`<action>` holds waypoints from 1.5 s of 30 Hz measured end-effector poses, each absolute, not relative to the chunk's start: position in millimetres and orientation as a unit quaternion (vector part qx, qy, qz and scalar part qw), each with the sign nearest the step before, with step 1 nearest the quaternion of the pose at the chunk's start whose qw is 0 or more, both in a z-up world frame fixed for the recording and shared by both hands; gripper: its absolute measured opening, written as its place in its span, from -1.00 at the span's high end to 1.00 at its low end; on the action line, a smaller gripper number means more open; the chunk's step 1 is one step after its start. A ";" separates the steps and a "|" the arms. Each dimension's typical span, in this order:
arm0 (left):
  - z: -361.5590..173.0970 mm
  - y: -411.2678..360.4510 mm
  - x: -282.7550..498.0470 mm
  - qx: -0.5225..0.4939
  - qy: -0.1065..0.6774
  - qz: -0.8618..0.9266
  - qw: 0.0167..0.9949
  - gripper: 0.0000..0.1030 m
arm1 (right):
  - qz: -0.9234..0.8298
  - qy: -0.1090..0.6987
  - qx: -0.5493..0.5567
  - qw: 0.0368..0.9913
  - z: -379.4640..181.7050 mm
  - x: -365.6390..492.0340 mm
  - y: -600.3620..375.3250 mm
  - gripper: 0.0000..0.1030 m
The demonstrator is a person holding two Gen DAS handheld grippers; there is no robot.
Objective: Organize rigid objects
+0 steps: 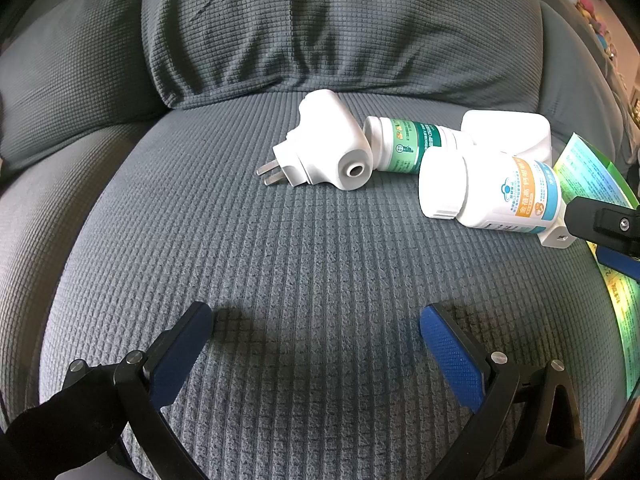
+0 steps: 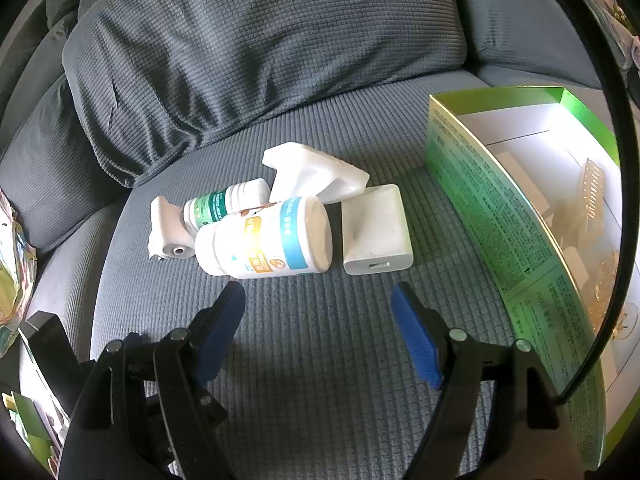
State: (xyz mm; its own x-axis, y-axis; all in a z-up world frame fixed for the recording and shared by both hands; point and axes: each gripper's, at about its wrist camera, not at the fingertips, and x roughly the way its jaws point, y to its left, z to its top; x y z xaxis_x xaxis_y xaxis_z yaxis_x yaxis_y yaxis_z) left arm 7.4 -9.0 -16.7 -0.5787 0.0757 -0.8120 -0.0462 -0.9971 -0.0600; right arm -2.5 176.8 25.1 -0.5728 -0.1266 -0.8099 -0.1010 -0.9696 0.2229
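On the grey sofa seat lie a white plug-in device [image 1: 332, 144] [image 2: 166, 232] with two metal prongs, a small green-label bottle [image 1: 408, 144] [image 2: 224, 204], a larger white bottle with orange and blue label [image 1: 492, 192] [image 2: 268, 240], a white USB charger block [image 2: 376, 232] [image 1: 554, 236] and another white block [image 1: 506, 130] [image 2: 316, 174]. My left gripper [image 1: 316, 336] is open and empty, well short of the pile. My right gripper [image 2: 318, 312] is open and empty, just in front of the large bottle and the charger; part of it shows in the left wrist view [image 1: 608, 224].
An open green cardboard box [image 2: 500, 208] [image 1: 592, 176] with a white inside stands at the right and holds some clear plastic pieces. The sofa back cushion [image 1: 320, 28] rises behind the pile. Colourful packaging [image 2: 12, 260] lies at the far left.
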 end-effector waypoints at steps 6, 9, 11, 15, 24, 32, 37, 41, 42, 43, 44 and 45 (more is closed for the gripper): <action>-16.9 -8.9 7.7 -0.458 -0.016 0.888 0.034 -1.00 | -0.878 -0.120 0.463 0.008 26.2 -3.2 176.8 -0.45; -17.0 -8.9 7.9 -0.458 -0.016 0.888 0.034 -1.00 | -0.878 -0.121 0.463 0.007 27.8 -2.2 178.1 -0.45; -17.1 -8.8 7.8 -0.458 -0.016 0.888 0.034 -1.00 | -0.878 -0.123 0.462 0.006 28.5 -2.2 179.5 -0.45; -17.1 -8.9 8.3 -0.458 -0.016 0.888 0.034 -1.00 | -0.879 -0.122 0.461 0.008 26.8 -2.5 179.4 -0.45; -17.5 -8.7 8.1 -0.458 -0.016 0.888 0.034 -1.00 | -0.880 -0.126 0.457 0.008 25.6 -1.9 179.0 -0.45; -17.5 -8.8 8.7 -0.458 -0.016 0.888 0.034 -1.00 | -0.877 -0.149 0.455 0.023 25.2 -4.2 183.3 -0.45; -17.5 -8.8 9.5 -0.458 -0.016 0.888 0.034 -1.00 | -0.878 -0.156 0.451 0.032 26.1 -15.4 189.8 -0.45; -18.3 -7.5 8.6 -0.459 -0.013 0.888 0.032 -1.00 | -0.872 -0.171 0.455 0.053 22.5 -28.3 189.2 -0.45; -17.3 -6.8 6.2 -0.465 -0.014 0.885 0.034 -1.00 | -0.871 -0.172 0.457 0.058 21.4 -31.3 188.5 -0.45; -15.8 -7.0 1.9 -0.473 -0.014 0.880 0.037 -1.00 | -0.870 -0.171 0.458 0.062 20.7 -34.5 187.7 -0.45; -14.4 -9.4 -1.9 -0.479 -0.028 0.877 0.028 -1.00 | -0.870 -0.172 0.458 0.064 20.4 -37.0 187.3 -0.45; -12.0 -14.0 -3.3 -0.476 -0.052 0.878 0.020 -1.00 | -0.870 -0.173 0.457 0.066 20.3 -39.2 187.5 -0.45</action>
State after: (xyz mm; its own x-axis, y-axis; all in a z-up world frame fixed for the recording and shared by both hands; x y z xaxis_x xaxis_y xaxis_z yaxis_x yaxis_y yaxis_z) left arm -3.3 -14.0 -12.0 -0.5467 0.0841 -0.8331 0.0139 -0.9939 -0.1095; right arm -39.2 187.5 20.3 -0.5734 -0.2732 -0.7724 -0.0433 -0.9313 0.3615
